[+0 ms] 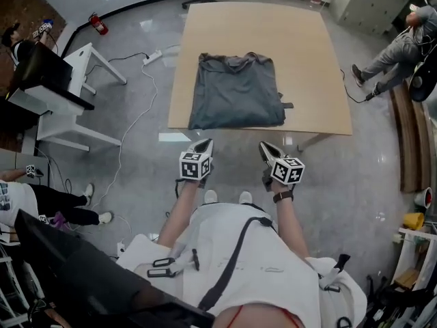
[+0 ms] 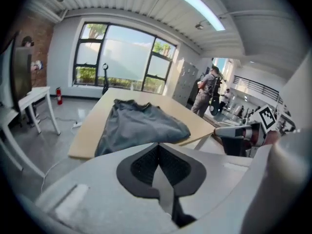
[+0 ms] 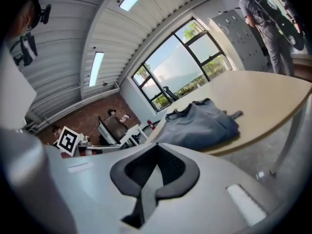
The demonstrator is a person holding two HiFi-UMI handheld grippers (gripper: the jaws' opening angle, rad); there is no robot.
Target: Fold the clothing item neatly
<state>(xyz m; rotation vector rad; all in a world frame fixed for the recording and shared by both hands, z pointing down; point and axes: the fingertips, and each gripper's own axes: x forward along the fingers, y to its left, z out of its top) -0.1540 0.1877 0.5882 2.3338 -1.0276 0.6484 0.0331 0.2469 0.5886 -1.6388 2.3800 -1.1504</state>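
Hovering short of the table | left gripper jaws pressing together | right gripper jaws pressing together | grey shirt lying folded on it

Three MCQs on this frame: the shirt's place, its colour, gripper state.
1. Where does the shirt lie on the table?
A) by the edge nearest the person
B) by the far edge
C) hanging off the left side
2. Its colour?
A) red
B) grey
C) white
3. The left gripper and right gripper are:
A) both open
B) both shut on the shirt
C) both shut, empty
Answers:
1 A: the head view shows it at the near edge.
2 B: it is grey in every view.
3 C: each gripper view shows jaws together, nothing between.
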